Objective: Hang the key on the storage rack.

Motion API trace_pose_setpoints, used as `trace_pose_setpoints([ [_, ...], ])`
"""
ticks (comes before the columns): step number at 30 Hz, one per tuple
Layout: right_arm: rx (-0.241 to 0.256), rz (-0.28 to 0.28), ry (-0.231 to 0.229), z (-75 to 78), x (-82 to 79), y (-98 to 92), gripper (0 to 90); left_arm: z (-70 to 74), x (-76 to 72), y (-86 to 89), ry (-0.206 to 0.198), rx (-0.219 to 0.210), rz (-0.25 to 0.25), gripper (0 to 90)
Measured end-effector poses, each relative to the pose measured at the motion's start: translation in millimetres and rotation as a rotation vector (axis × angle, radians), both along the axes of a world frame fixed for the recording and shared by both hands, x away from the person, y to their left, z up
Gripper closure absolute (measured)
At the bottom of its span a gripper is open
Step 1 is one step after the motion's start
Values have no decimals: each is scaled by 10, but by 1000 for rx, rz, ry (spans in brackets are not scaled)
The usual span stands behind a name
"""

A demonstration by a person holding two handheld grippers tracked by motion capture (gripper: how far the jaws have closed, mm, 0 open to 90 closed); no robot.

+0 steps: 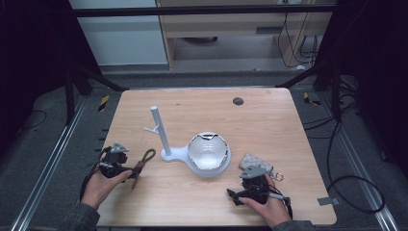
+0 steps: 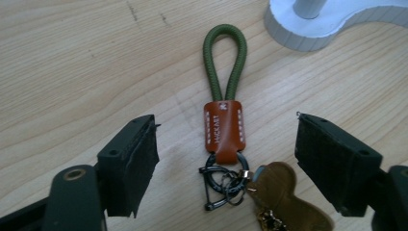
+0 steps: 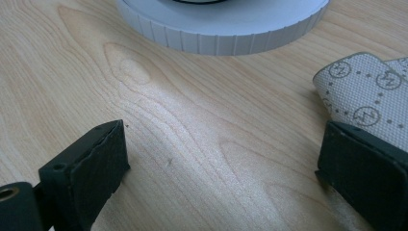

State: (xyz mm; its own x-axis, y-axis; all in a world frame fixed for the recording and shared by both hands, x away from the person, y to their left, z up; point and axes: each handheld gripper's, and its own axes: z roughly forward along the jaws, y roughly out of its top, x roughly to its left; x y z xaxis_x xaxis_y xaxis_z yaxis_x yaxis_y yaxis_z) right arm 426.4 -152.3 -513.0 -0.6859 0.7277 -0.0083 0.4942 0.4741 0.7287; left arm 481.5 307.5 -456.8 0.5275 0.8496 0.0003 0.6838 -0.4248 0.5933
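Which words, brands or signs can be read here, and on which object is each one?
"JACKART": stamped in white along the brown leather tab of the green cord keychain.
Round monogram marks: printed in a repeat on the beige pouch; the letter inside them is too small to read.
The left gripper bears no text.

Green-corded keychain — tan leather tab

The high view looks forward and down over the whole table from its near edge. Each tool view sits close above the wood, facing the white stand, which all three views share.
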Motion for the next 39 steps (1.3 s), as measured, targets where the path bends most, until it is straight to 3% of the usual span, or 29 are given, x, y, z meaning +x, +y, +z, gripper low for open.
trace_pose_setpoints([
  [8, 1, 0, 1, 0, -7, -3, 36, -46, 68, 11, 24, 9, -21, 327],
  [18, 1, 0, 2, 0, -9, -3, 36, -74, 124, -74, 24, 23, -36, 441],
  [29, 1, 0, 2, 0, -9, -3, 36, -117, 172, -137, 78, 49, 11, 519],
  [39, 1, 0, 2, 0, -9, -3, 36, -92, 262, -229, 143, 112, 17, 538],
])
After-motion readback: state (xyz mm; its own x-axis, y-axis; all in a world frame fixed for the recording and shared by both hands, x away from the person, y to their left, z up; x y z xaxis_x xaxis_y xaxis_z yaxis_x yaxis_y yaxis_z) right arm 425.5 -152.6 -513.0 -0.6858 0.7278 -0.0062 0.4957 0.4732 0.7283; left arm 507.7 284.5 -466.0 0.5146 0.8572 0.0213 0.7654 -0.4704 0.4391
